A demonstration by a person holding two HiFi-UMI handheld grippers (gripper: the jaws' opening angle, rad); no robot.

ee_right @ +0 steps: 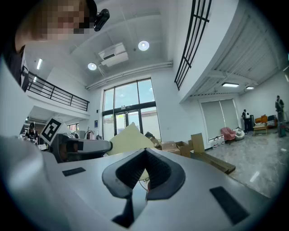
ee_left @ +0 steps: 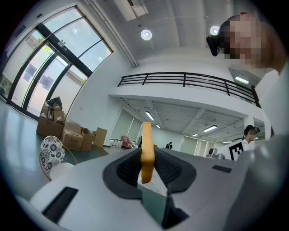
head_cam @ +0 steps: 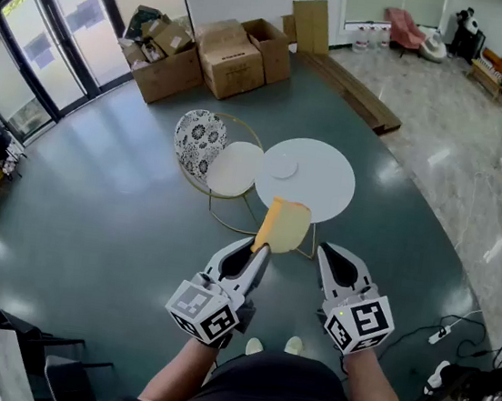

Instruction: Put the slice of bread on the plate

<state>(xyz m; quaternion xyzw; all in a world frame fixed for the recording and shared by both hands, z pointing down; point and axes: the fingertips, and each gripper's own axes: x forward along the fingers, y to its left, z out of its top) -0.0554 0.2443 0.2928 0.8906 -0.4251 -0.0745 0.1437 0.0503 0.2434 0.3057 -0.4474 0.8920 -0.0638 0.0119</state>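
**Head view: bread held in the left gripper, plate ahead at 12 o'clock**

We have the slice of bread (head_cam: 284, 226) clamped in the left gripper (head_cam: 261, 250). The left gripper view shows the slice edge-on and upright, with both ribbed pads pressing its lower part. Most of the slice stands clear above the jaws. From above, its long axis runs out from the jaw tips toward about 1 o'clock, and the free end hangs over the near rim of the round white table (head_cam: 329, 196).

The coming move turns on where the plate lies from that slice. We take the small white plate (head_cam: 282, 165) to be the pale disc lying on the table, left of the table's middle. It sits at 12 o'clock from the bread, a touch toward 11, farther out along the line our left gripper already points. The two are near each other but apart, with bare tabletop between them.

The left gripper is plainly the nearer one and carries the load. We judge the next move to be a push forward toward 12 o'clock and then a lowering. The slice also has to tip from upright to flat before the jaws let go, or it may land on its edge and topple off the plate.

The right gripper (head_cam: 329, 253) waits at 3 o'clock from the left one, beside the slice without touching it. Its jaws are together with nothing between them. A chair (head_cam: 200, 140) stands at 10 o'clock from the plate, clear of the path.
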